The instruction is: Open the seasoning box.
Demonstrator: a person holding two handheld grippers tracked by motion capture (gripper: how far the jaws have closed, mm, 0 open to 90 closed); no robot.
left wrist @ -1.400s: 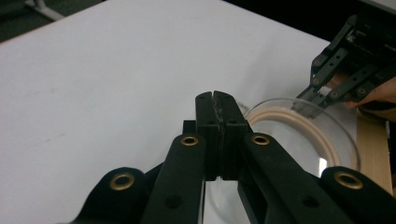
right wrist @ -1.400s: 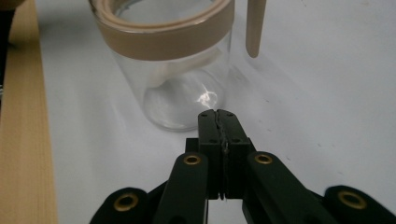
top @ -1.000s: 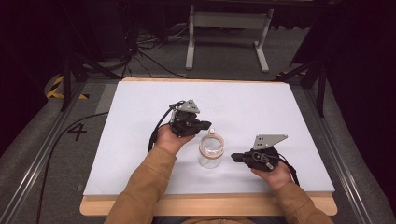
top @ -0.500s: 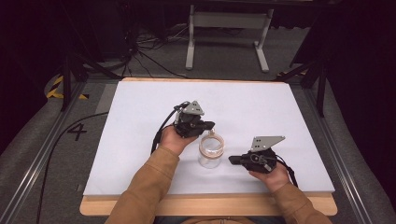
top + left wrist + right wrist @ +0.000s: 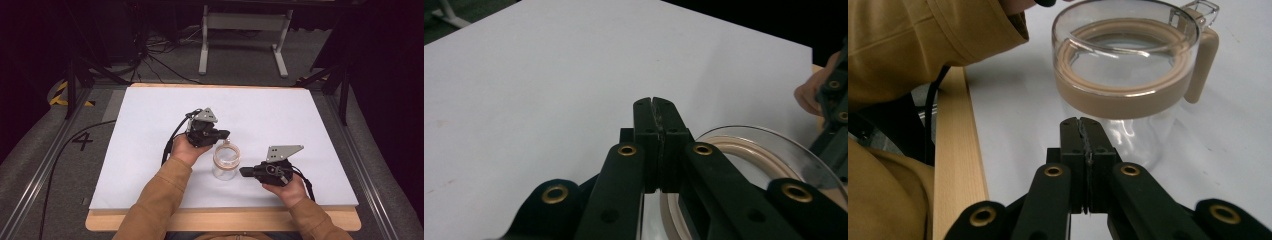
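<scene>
A clear glass jar [image 5: 225, 161] with a tan rim band stands on the smooth white table [image 5: 140, 130], flanked by 2 black grippers: left gripper [image 5: 223, 134] just behind it, right gripper [image 5: 243, 172] beside it, both with jaws pressed together, empty.

white table top [image 5: 150, 150] beside perhaps grey carpeted floor [image 5: 45, 200]

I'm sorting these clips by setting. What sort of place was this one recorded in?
Probably a lab or studio set up for recording, not a home: a white-topped table on a grey floor with loose cables, a metal stand behind, dark surroundings, and a "4" marked on the floor.
</scene>
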